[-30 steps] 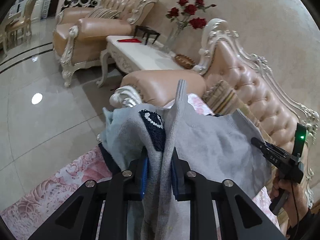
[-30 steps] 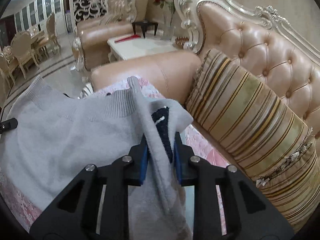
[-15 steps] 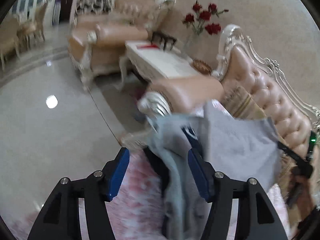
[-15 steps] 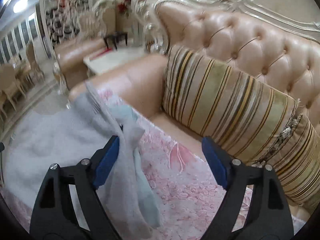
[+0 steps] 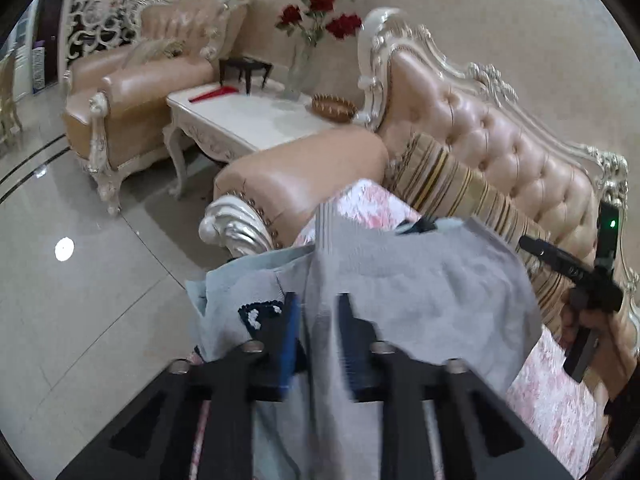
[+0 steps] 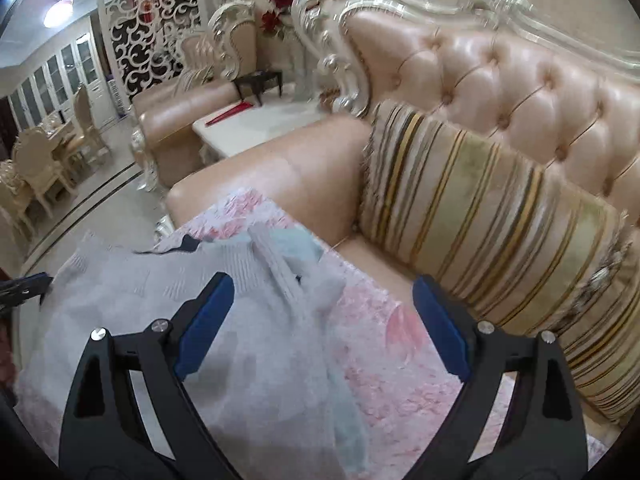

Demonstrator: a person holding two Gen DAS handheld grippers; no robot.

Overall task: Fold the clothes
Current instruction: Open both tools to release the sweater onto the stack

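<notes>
Left gripper [image 5: 316,322]: jaws have just been closing, now clamped on a ribbed fold of the grey sweater [image 5: 420,280].
Right gripper [image 6: 320,320]: jaws have just been opening, now wide apart, pads off the cloth.
Sweater: spread between both grippers on the pink floral cover [image 6: 400,340]; ribbed edge beside the right gripper's left pad.
Outward: striped cushion [image 6: 480,208] just right; sofa armrest [image 6: 260,176] ahead.
Open room: bare tile floor [image 5: 80,280] left of left gripper.

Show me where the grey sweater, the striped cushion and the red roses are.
grey sweater [image 5: 432,280], left wrist view, on its flat knit body.
striped cushion [image 6: 480,208], right wrist view, on its front face.
red roses [image 5: 320,12], left wrist view, on the blooms.
</notes>
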